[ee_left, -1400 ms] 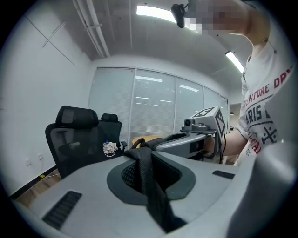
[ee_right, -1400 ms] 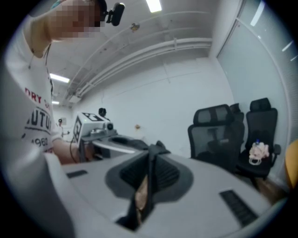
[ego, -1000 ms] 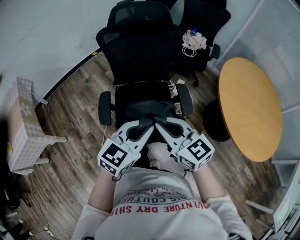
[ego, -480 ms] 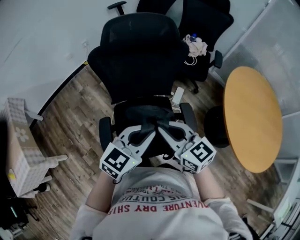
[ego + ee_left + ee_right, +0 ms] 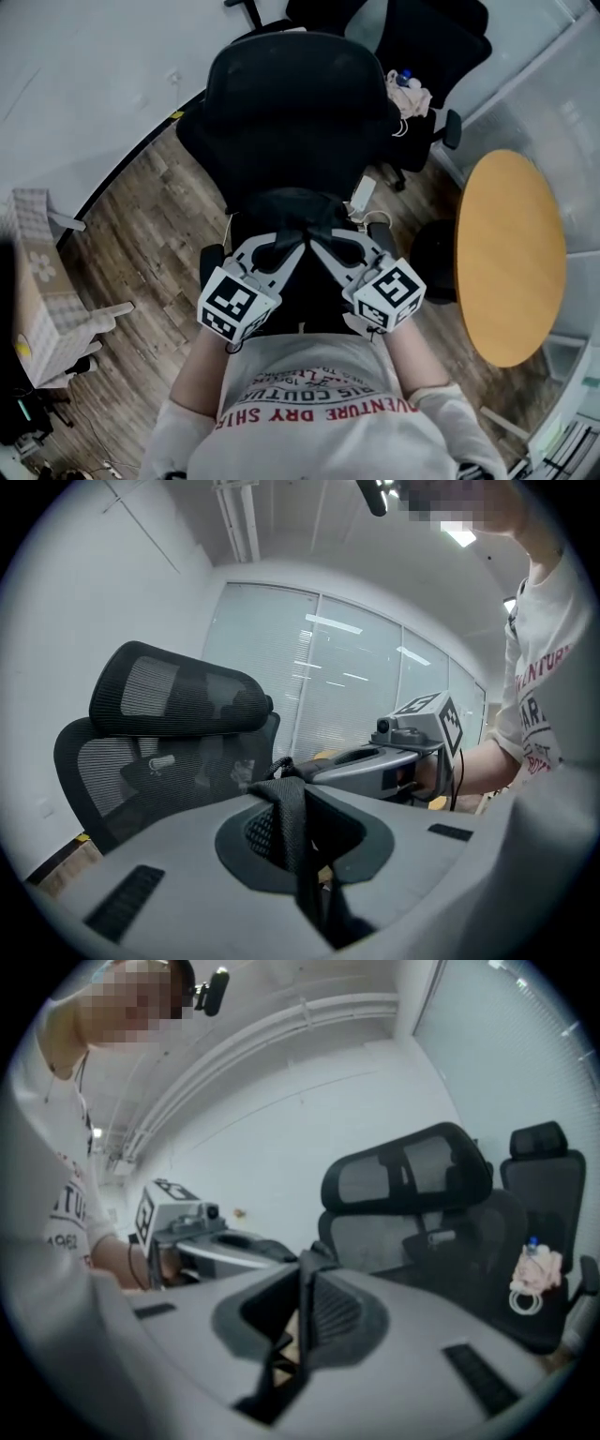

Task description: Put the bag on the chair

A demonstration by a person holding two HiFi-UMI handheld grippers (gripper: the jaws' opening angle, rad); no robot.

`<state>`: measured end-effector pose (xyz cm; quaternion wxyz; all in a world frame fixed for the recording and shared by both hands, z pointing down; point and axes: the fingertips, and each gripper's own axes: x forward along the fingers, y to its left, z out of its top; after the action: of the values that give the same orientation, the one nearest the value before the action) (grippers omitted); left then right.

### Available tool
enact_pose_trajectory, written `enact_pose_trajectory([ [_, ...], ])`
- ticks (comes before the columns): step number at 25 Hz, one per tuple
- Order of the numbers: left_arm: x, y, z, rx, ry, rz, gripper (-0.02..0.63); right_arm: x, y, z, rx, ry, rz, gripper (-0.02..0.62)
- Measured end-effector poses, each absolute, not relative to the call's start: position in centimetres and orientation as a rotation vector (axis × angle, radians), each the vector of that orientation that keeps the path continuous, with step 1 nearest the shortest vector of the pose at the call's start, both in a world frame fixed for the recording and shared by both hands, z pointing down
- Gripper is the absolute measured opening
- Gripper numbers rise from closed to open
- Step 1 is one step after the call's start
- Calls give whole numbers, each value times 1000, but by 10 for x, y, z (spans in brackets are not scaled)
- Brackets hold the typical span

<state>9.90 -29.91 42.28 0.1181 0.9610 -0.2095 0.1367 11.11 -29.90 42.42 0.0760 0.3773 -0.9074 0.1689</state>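
Item, nearest: person's white printed T-shirt (image 5: 319, 417), soft cotton.

Left gripper (image 5: 295, 246): grey moulded plastic, jaws closed on a flat woven black strap (image 5: 292, 822).

Right gripper (image 5: 319, 246): same make, jaws pinched on a strap of the same webbing (image 5: 305, 1302). The two tips meet almost nose to nose.

Bag (image 5: 300, 211): black, limp matt fabric, bunched under the gripper tips, over the rear of the seat by the backrest. Whether it rests on the seat cannot be told.

Chair (image 5: 291, 112): black, curved mesh backrest, padded armrests on both sides.

Floor (image 5: 150, 216): brown wood-look planks, open to the chair's left.

Table (image 5: 511, 258): round, smooth orange-brown top, its edge near the chair's right armrest.

Box (image 5: 37, 272): pale, chequered, at the far left.

Second chair (image 5: 431, 47): black, farthest back, holding a pale crumpled bundle (image 5: 410, 94).
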Motion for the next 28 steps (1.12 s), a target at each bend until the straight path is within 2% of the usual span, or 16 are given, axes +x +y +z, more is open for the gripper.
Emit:
enact_pose_trajectory([
  [11, 104, -368, 460, 2679, -772, 449, 51, 115, -366, 461, 928, -2699, 551, 52],
  [17, 106, -378, 497, 2603, -786, 529, 51, 118, -374, 499, 860, -2638, 618, 55],
  [28, 110, -385, 533, 2581, -721, 481, 52, 129, -377, 535, 831, -2582, 668, 58],
])
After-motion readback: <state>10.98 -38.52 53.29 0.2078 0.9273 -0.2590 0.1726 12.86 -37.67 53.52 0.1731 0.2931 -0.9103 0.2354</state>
